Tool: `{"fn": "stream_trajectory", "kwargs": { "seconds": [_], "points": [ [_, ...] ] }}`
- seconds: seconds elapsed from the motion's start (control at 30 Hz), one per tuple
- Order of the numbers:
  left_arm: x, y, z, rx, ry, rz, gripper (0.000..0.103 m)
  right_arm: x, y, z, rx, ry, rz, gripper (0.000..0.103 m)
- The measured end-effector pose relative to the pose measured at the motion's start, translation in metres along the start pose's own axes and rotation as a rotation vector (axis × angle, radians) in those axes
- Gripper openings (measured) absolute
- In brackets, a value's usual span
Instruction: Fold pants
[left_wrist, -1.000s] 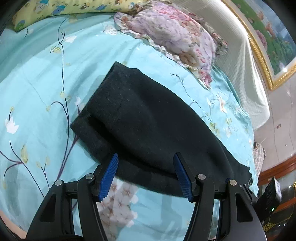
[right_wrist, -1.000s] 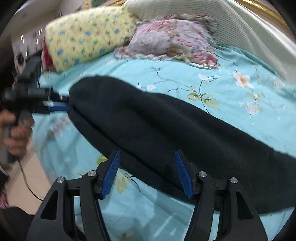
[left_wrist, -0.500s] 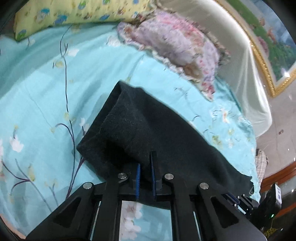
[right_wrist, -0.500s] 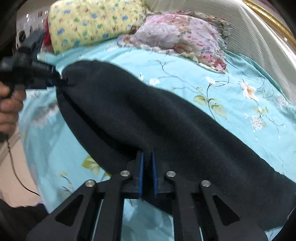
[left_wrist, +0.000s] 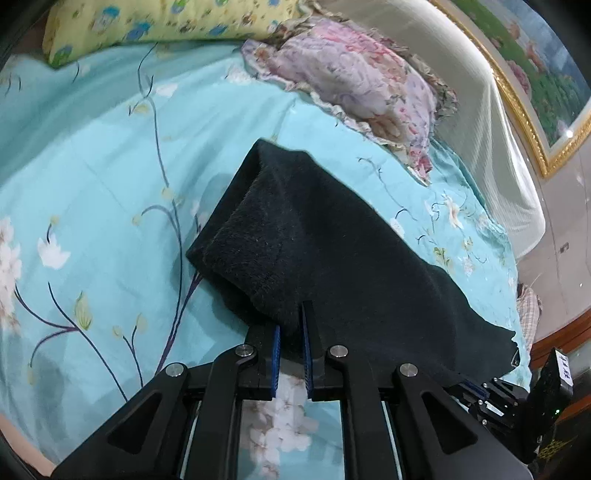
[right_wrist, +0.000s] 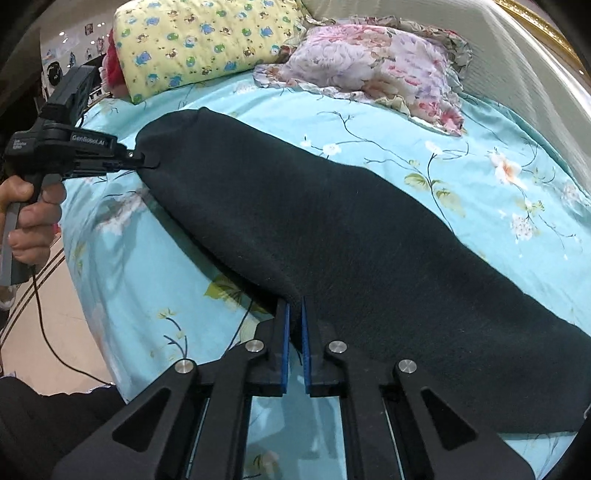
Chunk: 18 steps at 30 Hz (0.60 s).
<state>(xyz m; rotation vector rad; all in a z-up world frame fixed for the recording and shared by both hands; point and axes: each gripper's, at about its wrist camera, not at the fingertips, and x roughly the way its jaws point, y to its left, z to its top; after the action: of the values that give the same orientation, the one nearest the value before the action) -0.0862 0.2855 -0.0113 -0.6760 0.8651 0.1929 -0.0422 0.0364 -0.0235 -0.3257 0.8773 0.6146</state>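
Dark, fuzzy black pants lie folded lengthwise across the turquoise flowered bedsheet. My left gripper is shut on the near edge of one end, with fabric pinched between its blue pads and lifted a little. In the right wrist view the pants stretch from upper left to lower right. My right gripper is shut on their near edge, about halfway along. The same view shows the left gripper clamped on the far left end, held by a hand.
A yellow patterned pillow and a pink floral pillow lie at the head of the bed, before a white padded headboard. The bed's edge drops to the floor at the left, where a thin cable hangs.
Both grippers stood open over the pants' near edge a second ago. Both have since shut on the fabric, and the left end is pulled up slightly.
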Motion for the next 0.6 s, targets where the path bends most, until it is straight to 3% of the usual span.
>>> {"fn": "stream_trajectory", "kwargs": {
  "seconds": [0.1,0.17,0.23,0.4,0.43,0.6],
  "points": [
    [-0.006,0.001,-0.001,0.002,-0.013,0.0,0.017,0.002,-0.004,0.001,0.031,0.017,0.025,0.017],
    [-0.011,0.002,-0.001,-0.001,-0.022,0.017,0.033,-0.001,-0.004,0.001,0.033,0.016,0.039,0.026],
    [-0.017,0.003,0.0,-0.009,-0.037,0.028,0.04,-0.006,-0.003,0.002,0.031,0.006,0.05,0.035],
    [-0.019,0.009,0.002,-0.041,-0.025,0.031,0.049,-0.016,-0.013,0.013,0.087,-0.038,0.09,0.036],
    [-0.017,0.011,0.003,-0.048,-0.017,0.034,0.054,-0.018,-0.015,0.016,0.102,-0.045,0.097,0.036],
    [-0.009,0.018,0.004,-0.077,0.015,0.042,0.055,-0.016,-0.053,0.046,0.221,-0.091,0.099,0.036]
  ]
}}
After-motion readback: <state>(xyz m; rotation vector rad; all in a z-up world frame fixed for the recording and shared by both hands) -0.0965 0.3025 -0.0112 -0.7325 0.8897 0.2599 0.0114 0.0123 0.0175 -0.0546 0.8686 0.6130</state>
